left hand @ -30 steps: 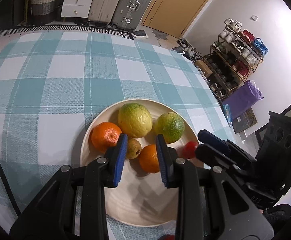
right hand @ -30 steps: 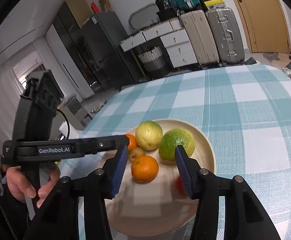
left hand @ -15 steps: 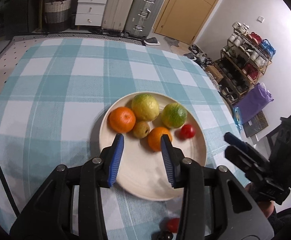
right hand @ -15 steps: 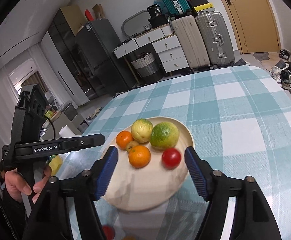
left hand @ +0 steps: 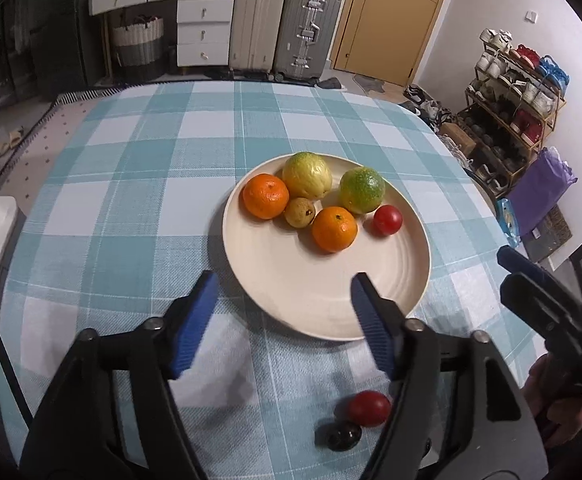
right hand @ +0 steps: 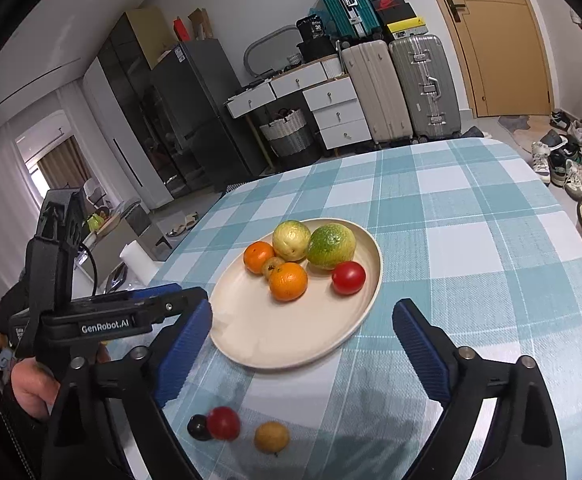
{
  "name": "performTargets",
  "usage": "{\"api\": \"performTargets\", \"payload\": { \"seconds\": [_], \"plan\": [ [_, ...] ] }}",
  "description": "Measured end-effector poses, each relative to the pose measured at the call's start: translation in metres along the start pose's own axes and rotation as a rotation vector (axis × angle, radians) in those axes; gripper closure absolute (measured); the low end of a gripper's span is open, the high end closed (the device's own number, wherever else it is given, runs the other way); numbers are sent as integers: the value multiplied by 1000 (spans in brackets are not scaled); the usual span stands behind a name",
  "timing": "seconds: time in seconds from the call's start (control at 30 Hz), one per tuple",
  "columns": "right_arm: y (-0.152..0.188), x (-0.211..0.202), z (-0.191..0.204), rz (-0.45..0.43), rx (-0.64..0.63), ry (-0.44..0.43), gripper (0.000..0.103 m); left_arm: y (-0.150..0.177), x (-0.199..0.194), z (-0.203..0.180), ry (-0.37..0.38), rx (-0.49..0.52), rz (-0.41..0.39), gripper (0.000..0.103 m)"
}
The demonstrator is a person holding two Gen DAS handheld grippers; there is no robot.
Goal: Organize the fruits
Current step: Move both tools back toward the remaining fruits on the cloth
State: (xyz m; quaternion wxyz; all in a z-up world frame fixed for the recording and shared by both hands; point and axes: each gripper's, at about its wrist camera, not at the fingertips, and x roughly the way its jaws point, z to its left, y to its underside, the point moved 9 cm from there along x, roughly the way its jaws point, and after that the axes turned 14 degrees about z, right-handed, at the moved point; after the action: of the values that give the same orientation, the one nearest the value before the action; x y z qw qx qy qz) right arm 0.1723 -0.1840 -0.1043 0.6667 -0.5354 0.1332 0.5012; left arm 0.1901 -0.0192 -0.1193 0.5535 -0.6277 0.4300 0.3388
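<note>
- The cream plate (left hand: pixel 391 280) sits on the checked tablecloth (left hand: pixel 151 168); in the left wrist view its long axis runs from near-right to far-left
- Six fruits cluster on the far half of the plate: two oranges (left hand: pixel 265 195) (left hand: pixel 334 228), a yellow-green fruit (left hand: pixel 307 175), a mottled green fruit (left hand: pixel 362 189), a small brown fruit (left hand: pixel 300 211) and a red tomato (left hand: pixel 387 220)
- The small brown fruit touches both oranges, its dark end facing the camera; the tomato lies just beside the green fruit, on the plate's right side
- Off the plate, on the cloth near the table's front edge, lie a second red tomato (right hand: pixel 223 423), a small dark fruit (right hand: pixel 198 427) touching it, and a brownish-yellow fruit (right hand: pixel 271 436) just to their right
- The left gripper (left hand: pixel 283 320) hangs above the plate's near rim, fingers spread wide, holding nothing
- The right gripper (right hand: pixel 303 344) is likewise spread wide and empty, pointing at the plate from the near side, its fingers flanking the plate's near edge
- Suitcases (right hand: pixel 403 88) and white drawers (right hand: pixel 331 108) stand behind the table
</note>
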Motion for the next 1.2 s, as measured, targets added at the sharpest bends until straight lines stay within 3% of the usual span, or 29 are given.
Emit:
{"api": "performTargets", "payload": {
  "seconds": [0.07, 0.3, 0.57, 1.2],
  "plan": [
    [2, -4, 2, -4, 1, 0, 7, 3, -6, -1, -16, 3, -21, 24],
    [8, -14, 12, -21, -12, 3, 2, 16, -17, -4, -44, 6, -37, 19],
    [19, -22, 21, -17, -27, 2, 0, 33, -25, -3, -86, 12, -54, 4],
    [56, -28, 37, 14, -65, -4, 0, 89, -14, 2, -63, 21, 2, 1]
  ]
}}
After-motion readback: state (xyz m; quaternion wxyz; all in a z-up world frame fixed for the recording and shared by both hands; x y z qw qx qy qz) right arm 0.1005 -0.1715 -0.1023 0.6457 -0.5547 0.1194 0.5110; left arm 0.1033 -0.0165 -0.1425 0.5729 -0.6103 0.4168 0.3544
